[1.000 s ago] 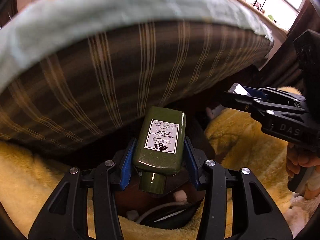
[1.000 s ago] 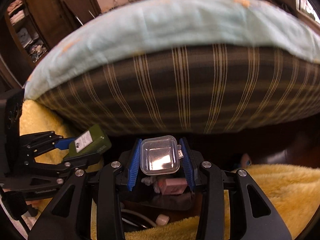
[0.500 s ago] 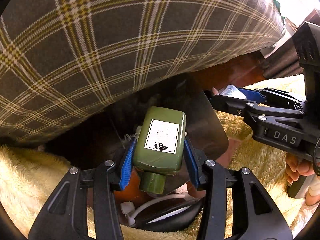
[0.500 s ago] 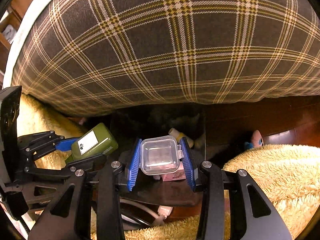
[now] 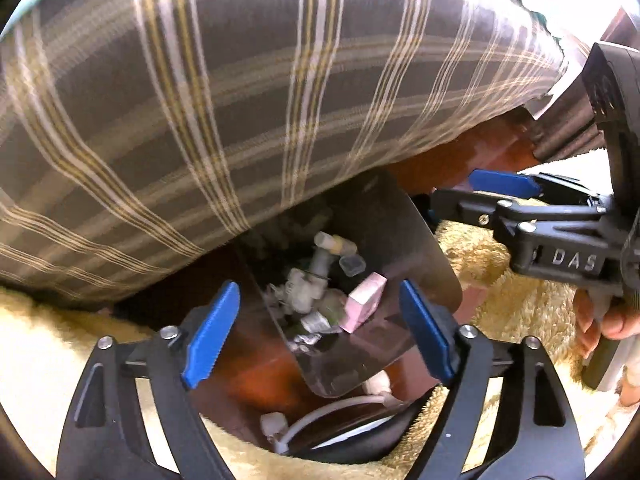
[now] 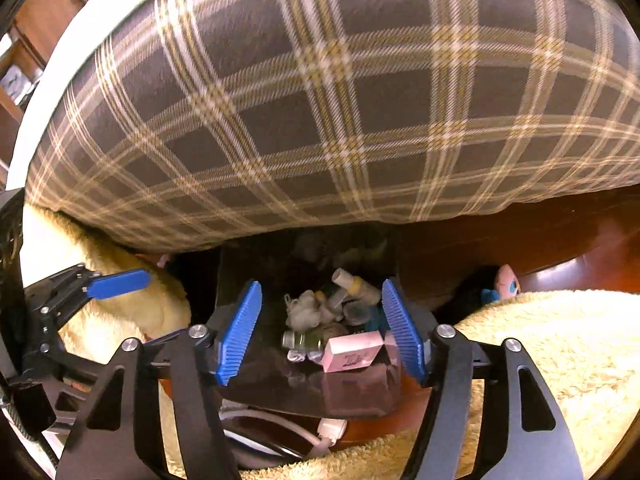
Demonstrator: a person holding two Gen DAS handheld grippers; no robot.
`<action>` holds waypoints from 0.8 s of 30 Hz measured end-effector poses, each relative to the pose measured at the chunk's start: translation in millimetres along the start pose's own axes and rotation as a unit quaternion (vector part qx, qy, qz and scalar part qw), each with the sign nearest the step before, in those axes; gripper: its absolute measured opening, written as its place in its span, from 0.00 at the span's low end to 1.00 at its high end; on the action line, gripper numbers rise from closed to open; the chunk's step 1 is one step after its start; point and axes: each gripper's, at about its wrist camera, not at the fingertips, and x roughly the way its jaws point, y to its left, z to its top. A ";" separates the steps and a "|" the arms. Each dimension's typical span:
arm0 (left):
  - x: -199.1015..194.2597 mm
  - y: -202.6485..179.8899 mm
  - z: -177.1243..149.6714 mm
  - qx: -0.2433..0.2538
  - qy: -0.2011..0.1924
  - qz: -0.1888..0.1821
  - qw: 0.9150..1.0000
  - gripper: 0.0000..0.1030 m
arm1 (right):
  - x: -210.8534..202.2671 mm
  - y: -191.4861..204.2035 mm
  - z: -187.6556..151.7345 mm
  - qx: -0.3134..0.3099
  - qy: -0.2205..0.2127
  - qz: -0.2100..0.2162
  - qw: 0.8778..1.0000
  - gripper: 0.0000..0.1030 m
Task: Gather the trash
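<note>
Left wrist view: the left gripper hangs with its 2 blue pads spread wide and nothing between them, right above a dark translucent trash bin. Down in the bin lies the trash: a pink box, a small clear plastic container, white crumpled scraps and a pale tube. A plaid bedcover bulges over the bin from above. The right gripper reaches in from the right side, gripped by a hand, over the yellow fluffy rug.

Right wrist view: the right gripper is parted too, jaws empty, poised over the same bin. The pink box sits on top of the pile, nearest the camera, with white scraps and the tube behind it. A white cable runs on the wooden floor below. The left gripper shows at left, and a small pink doll peeks beside the rug.
</note>
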 end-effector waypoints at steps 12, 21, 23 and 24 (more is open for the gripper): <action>-105.4 8.6 25.3 -0.006 -0.113 0.019 0.993 0.92 | -108.6 9.6 35.1 -0.024 -0.128 -0.033 0.991 0.97; -198.1 4.9 51.4 -0.001 -0.234 0.066 0.970 0.92 | -199.1 37.1 58.8 -0.052 -0.257 -0.081 0.962 0.97; -212.2 2.3 55.4 0.002 -0.256 0.072 0.964 0.92 | -213.8 43.6 62.8 -0.056 -0.274 -0.090 0.956 0.97; -221.1 0.6 58.0 0.004 -0.271 0.074 0.960 0.92 | -222.8 46.8 64.8 -0.057 -0.285 -0.094 0.952 0.97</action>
